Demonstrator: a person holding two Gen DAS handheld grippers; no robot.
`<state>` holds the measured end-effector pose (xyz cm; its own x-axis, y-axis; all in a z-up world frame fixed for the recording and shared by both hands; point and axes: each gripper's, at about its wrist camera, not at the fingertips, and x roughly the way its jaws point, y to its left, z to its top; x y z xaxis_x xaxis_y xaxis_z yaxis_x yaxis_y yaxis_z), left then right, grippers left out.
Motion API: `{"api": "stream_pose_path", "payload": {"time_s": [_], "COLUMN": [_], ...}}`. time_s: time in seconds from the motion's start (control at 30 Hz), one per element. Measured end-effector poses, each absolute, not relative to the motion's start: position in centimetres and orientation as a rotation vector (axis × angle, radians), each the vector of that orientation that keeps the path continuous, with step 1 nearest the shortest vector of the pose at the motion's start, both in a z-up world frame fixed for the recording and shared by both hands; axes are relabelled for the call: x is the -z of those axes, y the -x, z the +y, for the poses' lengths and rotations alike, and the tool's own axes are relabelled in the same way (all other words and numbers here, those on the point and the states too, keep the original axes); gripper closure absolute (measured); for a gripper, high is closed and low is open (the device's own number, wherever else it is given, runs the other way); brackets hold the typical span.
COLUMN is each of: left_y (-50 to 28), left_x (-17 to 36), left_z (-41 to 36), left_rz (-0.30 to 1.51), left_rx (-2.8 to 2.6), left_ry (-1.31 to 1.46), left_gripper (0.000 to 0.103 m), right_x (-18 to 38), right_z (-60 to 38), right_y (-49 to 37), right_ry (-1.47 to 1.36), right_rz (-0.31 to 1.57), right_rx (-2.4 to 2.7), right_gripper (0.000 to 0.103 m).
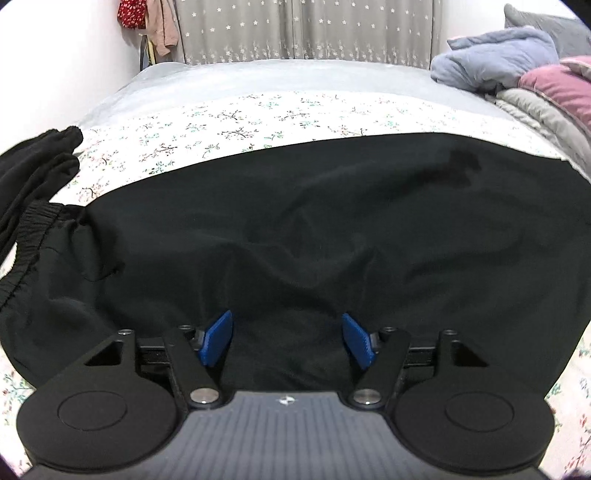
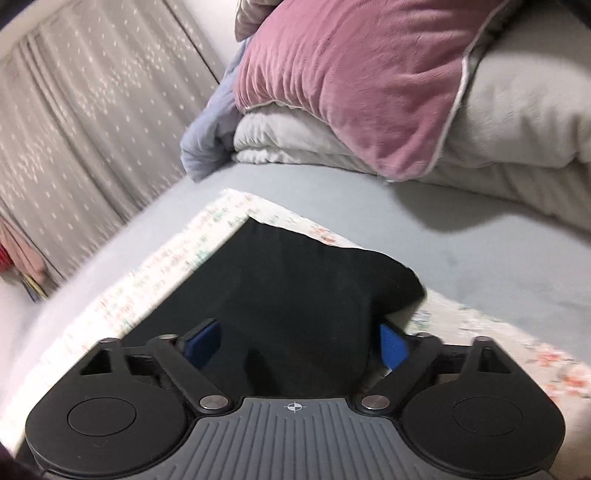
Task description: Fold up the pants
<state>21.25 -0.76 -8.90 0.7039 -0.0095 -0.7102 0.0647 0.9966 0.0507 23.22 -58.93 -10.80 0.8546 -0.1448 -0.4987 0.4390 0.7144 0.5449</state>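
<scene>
The left gripper (image 1: 288, 339) points downward over the black pants (image 1: 295, 229), with its blue pads (image 1: 218, 338) wide apart and pressing on nothing. The right gripper (image 2: 295, 347) is rolled to one side above the pants' end, and its jaws are also apart.

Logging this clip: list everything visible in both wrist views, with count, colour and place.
pants: one, black, spread on the floral sheet, elastic waistband at left
floral sheet: one, white with small flowers, over the bed
bed cover: one, grey-blue, beyond the sheet
folded bedding: a stack, grey-white, far right
pink cushion: one, on the bedding
blue blanket: one, bunched beside the stack
curtain: grey, white flowers, behind the bed
hanging clothes: red and pink, far left corner
left gripper: black, blue pads, open over the pants
right gripper: same, open at the pants' end
</scene>
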Motion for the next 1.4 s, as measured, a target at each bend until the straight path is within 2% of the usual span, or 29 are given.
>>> {"api": "stream_pose_path", "payload": {"time_s": [0.03, 0.07, 0.1, 0.27, 0.47, 0.63, 0.77, 1.03, 1.17, 1.4], "left_y": [-21.5, -21.3, -21.2, -21.1, -20.8, -20.5, -20.7, -20.8, -20.9, -21.2], "left_x": [8.8, 8.9, 8.8, 8.6, 8.4, 8.6, 8.5, 8.3, 8.2, 7.7], "left_z": [-0.6, -0.4, -0.5, -0.9, -0.9, -0.9, -0.5, 0.2, 0.4, 2.2], "left_rz": [0.789, 0.787, 0.784, 0.762, 0.765, 0.774, 0.782, 0.792, 0.797, 0.827], "left_rx": [0.043, 0.043, 0.042, 0.029, 0.014, -0.005, 0.003, 0.014, 0.021, 0.046], "left_ry": [-0.06, -0.051, -0.044, -0.028, -0.042, -0.08, -0.053, -0.004, 0.024, 0.136], "left_gripper": [0.024, 0.024, 0.024, 0.025, 0.026, 0.026, 0.026, 0.026, 0.026, 0.026], "right_x": [10.8, 10.8, 10.9, 10.7, 8.4, 9.2, 7.3, 1.0, -0.5, 1.5], "right_z": [-59.1, -59.2, -59.5, -60.2, -58.7, -59.7, -58.8, -47.9, -39.3, -25.4], "right_y": [-23.5, -23.5, -23.4, -23.1, -23.4, -23.0, -22.2, -23.6, -23.0, -20.5], "right_ry": [-0.725, -0.753, -0.792, -0.842, -0.763, -0.761, -0.733, -0.337, -0.008, 0.344], "right_rz": [0.437, 0.431, 0.425, 0.394, 0.364, 0.393, 0.309, 0.283, 0.277, 0.312], "right_rx": [0.327, 0.327, 0.326, 0.33, 0.302, 0.347, 0.311, 0.106, -0.016, -0.2], "right_gripper": [0.048, 0.069, 0.079, 0.096, 0.099, 0.099, 0.1, 0.1, 0.1, 0.1]}}
